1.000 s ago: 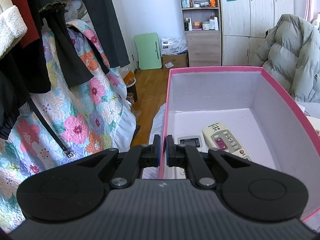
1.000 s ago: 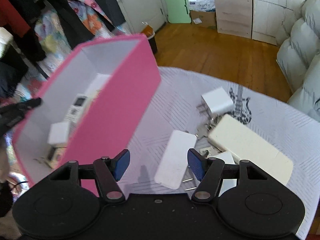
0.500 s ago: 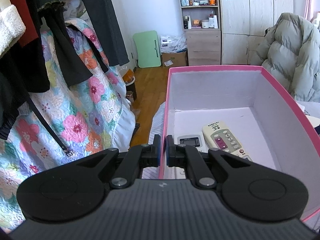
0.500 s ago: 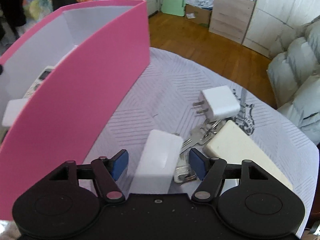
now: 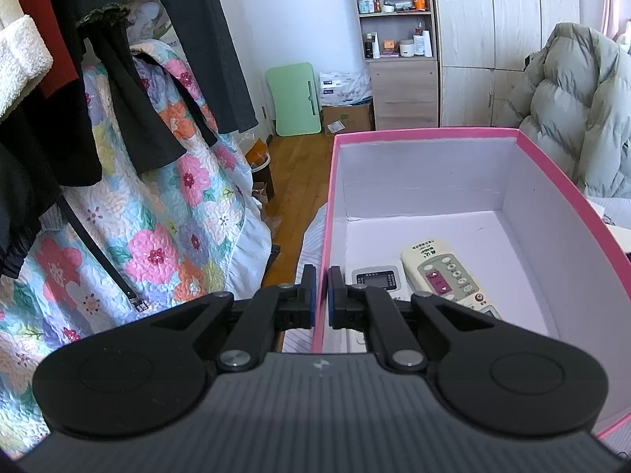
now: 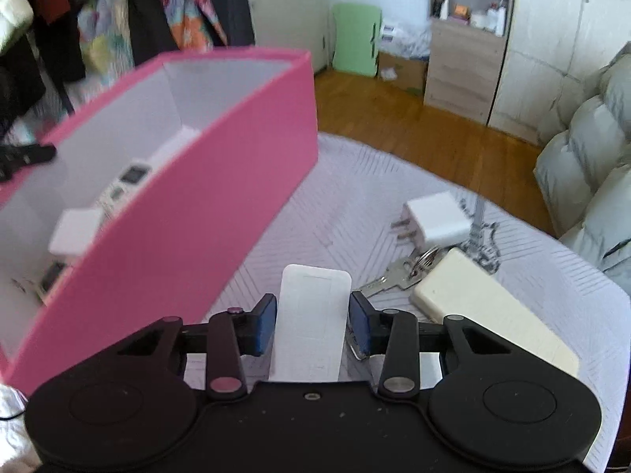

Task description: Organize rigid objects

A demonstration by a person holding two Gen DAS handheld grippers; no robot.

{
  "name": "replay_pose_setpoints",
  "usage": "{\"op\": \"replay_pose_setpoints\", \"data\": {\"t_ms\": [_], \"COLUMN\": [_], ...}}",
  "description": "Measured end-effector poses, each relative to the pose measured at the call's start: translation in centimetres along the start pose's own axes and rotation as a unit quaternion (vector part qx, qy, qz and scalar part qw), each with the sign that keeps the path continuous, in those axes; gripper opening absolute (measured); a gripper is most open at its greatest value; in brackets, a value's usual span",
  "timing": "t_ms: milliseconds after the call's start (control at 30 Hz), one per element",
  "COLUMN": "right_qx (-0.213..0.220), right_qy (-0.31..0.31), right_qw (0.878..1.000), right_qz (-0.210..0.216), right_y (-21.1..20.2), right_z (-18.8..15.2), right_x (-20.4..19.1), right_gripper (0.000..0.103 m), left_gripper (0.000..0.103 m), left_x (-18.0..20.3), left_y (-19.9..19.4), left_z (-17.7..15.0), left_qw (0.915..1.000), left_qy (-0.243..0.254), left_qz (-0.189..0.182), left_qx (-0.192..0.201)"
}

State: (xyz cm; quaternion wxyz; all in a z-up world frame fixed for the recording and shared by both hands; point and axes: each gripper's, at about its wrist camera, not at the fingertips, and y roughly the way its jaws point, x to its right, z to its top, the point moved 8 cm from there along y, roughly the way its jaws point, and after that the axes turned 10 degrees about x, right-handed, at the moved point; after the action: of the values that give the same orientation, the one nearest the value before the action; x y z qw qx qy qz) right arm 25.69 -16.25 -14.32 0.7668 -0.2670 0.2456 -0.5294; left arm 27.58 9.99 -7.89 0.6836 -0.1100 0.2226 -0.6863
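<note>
My left gripper [image 5: 321,295] is shut on the near left wall of the pink box [image 5: 560,185]. Inside lie a cream remote [image 5: 441,272] and a grey-screened device [image 5: 376,278]. In the right wrist view my right gripper [image 6: 311,319] is shut on a flat white rectangular device [image 6: 313,315], held just above the grey cloth beside the pink box [image 6: 221,197]. On the cloth remain a white plug adapter [image 6: 435,220], keys [image 6: 398,276] and a cream rectangular case [image 6: 489,311].
A grey puffer jacket [image 5: 572,106] lies behind the box on the right. A floral quilt [image 5: 157,228] and hanging dark clothes [image 5: 98,79] are on the left. Wooden floor, a shelf unit [image 5: 398,39] and a wardrobe stand beyond.
My right gripper has closed on the flat white device and lifted it off the cloth. The left gripper keeps its hold on the box wall.
</note>
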Motion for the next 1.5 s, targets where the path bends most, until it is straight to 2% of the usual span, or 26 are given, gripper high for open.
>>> {"op": "replay_pose_setpoints", "data": {"t_ms": [167,200,233,433,533,667,800,867,900,933,967,1067,1133,1233,1333,1367,1400,1433,1500], "right_qx": [0.052,0.063,0.073,0.128,0.132,0.134,0.096,0.074,0.059,0.045,0.031,-0.006,-0.023,-0.031,-0.023,-0.020,-0.021,-0.024,-0.013], "right_qy": [0.008,0.004,0.002,-0.018,-0.013,-0.019,-0.017,-0.012,-0.010,-0.008,-0.009,-0.027,-0.044,-0.076,-0.078,-0.078,-0.078,-0.070,-0.054], "right_qw": [0.999,0.998,0.997,0.991,0.990,0.989,0.994,0.996,0.997,0.998,0.998,0.998,0.997,0.996,0.997,0.997,0.996,0.996,0.998], "right_qz": [0.003,0.003,0.008,0.034,0.053,0.057,0.045,0.038,0.039,0.045,0.051,0.057,0.053,0.019,0.011,0.018,0.037,0.043,0.025], "right_y": [-3.4,-4.0,-4.8,-7.6,-7.8,-7.8,-6.3,-5.4,-4.8,-4.2,-3.6,-1.7,-0.6,1.1,2.2,2.2,2.1,1.9,1.3], "right_z": [2.0,2.6,3.1,6.1,6.6,6.8,4.8,3.4,2.5,1.5,0.6,-1.7,-2.8,-3.3,-3.4,-3.3,-3.3,-3.2,-3.0], "right_x": [-0.8,-1.1,-1.5,-3.9,-4.6,-5.1,-4.4,-3.7,-3.5,-3.4,-3.5,-4.0,-4.2,-4.1,-4.0,-4.2,-4.5,-4.6,-4.0], "right_gripper": [0.042,0.031,0.010,0.006,0.003,0.003,0.012,0.013,0.018,0.031,0.037,0.043,0.053,0.063,0.064,0.058,0.043,0.043,0.043], "left_gripper": [0.005,0.005,0.005,0.005,0.005,0.005,0.005,0.005,0.005,0.005,0.005,0.005,0.005,0.005,0.005,0.005,0.005,0.005,0.005], "left_x": [0.0,0.1,0.1,0.1,0.1,0.1,0.2,0.2,0.2,0.2,0.2,0.1,0.0,0.0,-0.2,-0.3,-0.2,-0.3,-0.3], "left_y": [0.0,0.0,0.0,0.1,0.1,0.1,0.1,0.1,0.2,0.2,0.1,0.2,0.2,0.2,0.2,0.2,0.2,0.2,0.2], "left_z": [0.0,0.0,0.1,0.2,0.2,0.2,0.2,0.2,0.2,0.2,0.2,0.1,0.2,0.1,0.2,0.1,0.1,0.1,0.1], "left_qw": [1.0000,1.0000,1.0000,1.0000,1.0000,1.0000,0.9999,0.9999,0.9999,0.9999,0.9999,0.9999,0.9999,0.9999,0.9999,0.9999,0.9999,0.9999,0.9999], "left_qy": [-0.002,-0.002,-0.004,-0.004,-0.005,-0.006,-0.008,-0.010,-0.011,-0.011,-0.011,-0.013,-0.012,-0.012,-0.010,-0.010,-0.009,-0.008,-0.009], "left_qz": [0.000,-0.001,-0.001,-0.002,-0.002,-0.004,-0.006,-0.008,-0.008,-0.008,-0.009,-0.010,-0.009,-0.009,-0.009,-0.009,-0.009,-0.008,-0.007], "left_qx": [0.000,0.000,0.000,0.000,0.000,0.001,0.002,0.003,0.003,0.003,0.003,0.003,0.003,0.003,0.002,0.002,0.003,0.002,0.003]}}
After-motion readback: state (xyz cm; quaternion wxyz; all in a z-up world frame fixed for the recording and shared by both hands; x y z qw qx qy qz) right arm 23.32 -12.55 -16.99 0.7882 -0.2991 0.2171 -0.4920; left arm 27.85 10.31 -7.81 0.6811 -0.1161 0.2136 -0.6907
